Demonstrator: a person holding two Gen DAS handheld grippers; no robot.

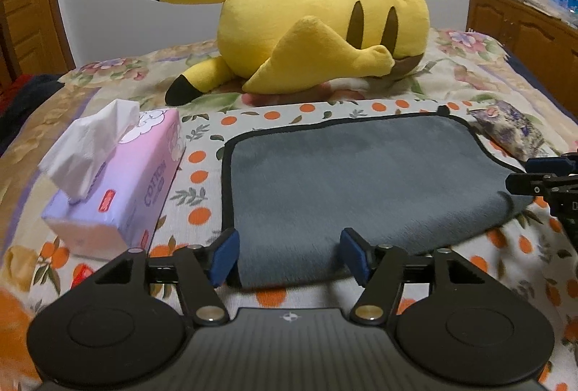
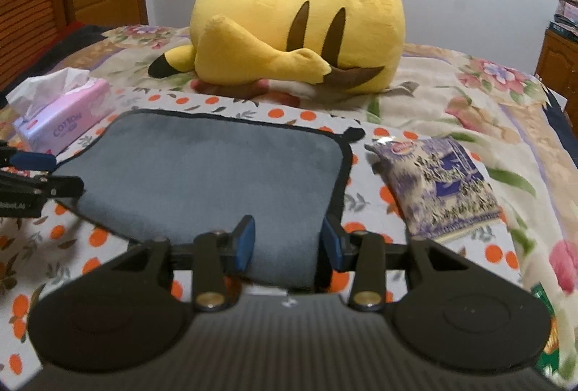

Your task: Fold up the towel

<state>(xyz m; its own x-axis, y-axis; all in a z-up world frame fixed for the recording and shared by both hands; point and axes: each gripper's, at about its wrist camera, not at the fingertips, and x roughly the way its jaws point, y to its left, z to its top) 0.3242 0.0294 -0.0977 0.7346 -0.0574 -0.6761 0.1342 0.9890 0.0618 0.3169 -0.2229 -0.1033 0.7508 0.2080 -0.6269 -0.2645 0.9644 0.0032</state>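
Observation:
A grey towel with black trim lies flat on an orange-dotted cloth on the bed; it also shows in the right wrist view. My left gripper is open, its blue pads on either side of the towel's near left corner. My right gripper is open, its pads on either side of the towel's near right corner. Neither grips the fabric. The right gripper also shows at the right edge of the left wrist view, and the left gripper at the left edge of the right wrist view.
A pink tissue box stands left of the towel. A purple snack packet lies to its right. A big yellow plush toy lies behind the towel. A wooden cabinet stands at the far right.

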